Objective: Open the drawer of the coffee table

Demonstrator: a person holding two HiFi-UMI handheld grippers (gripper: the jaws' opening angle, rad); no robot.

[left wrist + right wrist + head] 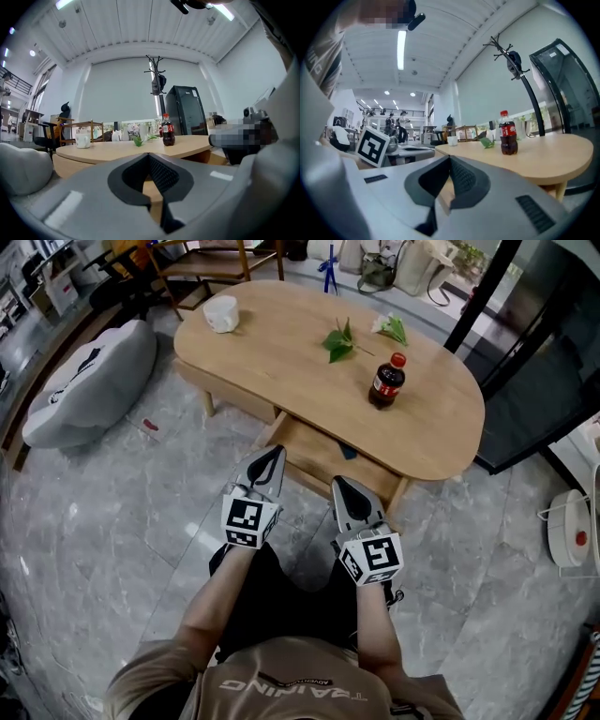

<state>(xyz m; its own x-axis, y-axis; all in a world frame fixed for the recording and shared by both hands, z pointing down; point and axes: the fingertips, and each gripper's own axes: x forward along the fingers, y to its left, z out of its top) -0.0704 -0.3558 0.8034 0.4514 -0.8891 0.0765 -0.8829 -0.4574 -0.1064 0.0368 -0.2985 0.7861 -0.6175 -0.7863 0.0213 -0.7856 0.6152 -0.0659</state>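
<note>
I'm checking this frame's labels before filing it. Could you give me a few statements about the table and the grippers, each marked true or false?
1. The drawer of the coffee table stands pulled out. True.
2. The cola bottle lies on its side. False: it stands upright on the tabletop.
3. The right gripper grips the bottle. False: its jaws are shut on nothing.
4. A white cup sits near the table's far left end. True.
5. The left gripper has its jaws wide apart. False: they are together, with nothing between them.
</note>
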